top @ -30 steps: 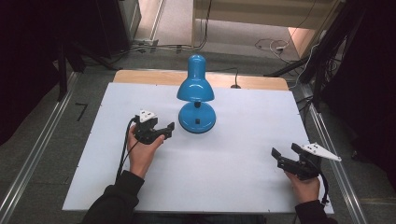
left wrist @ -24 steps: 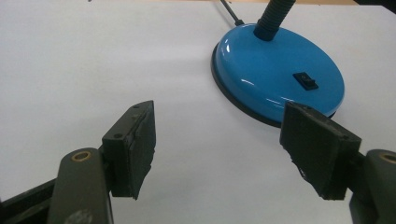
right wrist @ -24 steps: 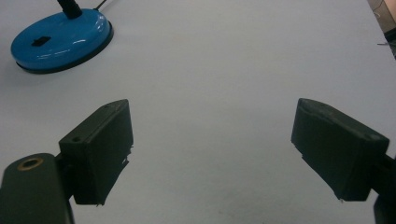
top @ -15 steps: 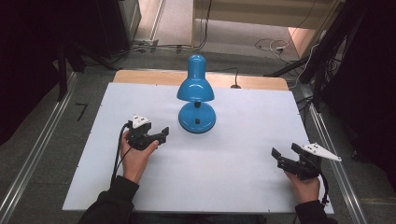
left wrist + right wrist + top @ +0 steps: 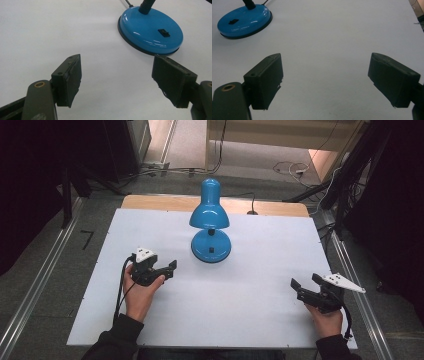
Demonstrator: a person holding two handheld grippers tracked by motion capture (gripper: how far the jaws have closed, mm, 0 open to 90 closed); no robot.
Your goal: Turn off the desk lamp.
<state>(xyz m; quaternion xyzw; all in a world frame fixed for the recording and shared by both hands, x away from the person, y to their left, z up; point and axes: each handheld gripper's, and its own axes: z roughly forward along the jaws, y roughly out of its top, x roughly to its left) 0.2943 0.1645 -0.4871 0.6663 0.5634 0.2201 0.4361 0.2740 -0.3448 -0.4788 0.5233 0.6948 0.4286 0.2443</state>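
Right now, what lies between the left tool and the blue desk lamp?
Nothing: in the left gripper view, just bare white tabletop separates the open left tool from the lamp's base.

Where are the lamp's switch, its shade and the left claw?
switch (image 5: 164,32): left gripper view, the black rocker on the blue base.
shade (image 5: 209,215): high view, the top of the dome.
left claw (image 5: 169,270): high view, midway between its open tips.

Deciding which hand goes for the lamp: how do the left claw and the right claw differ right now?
The left claw sits close to the glossy blue metal desk lamp; the right claw waits far off by the white table's right edge. In the left gripper view the lamp's base is just ahead; in the right gripper view it is distant. Both are open and empty.
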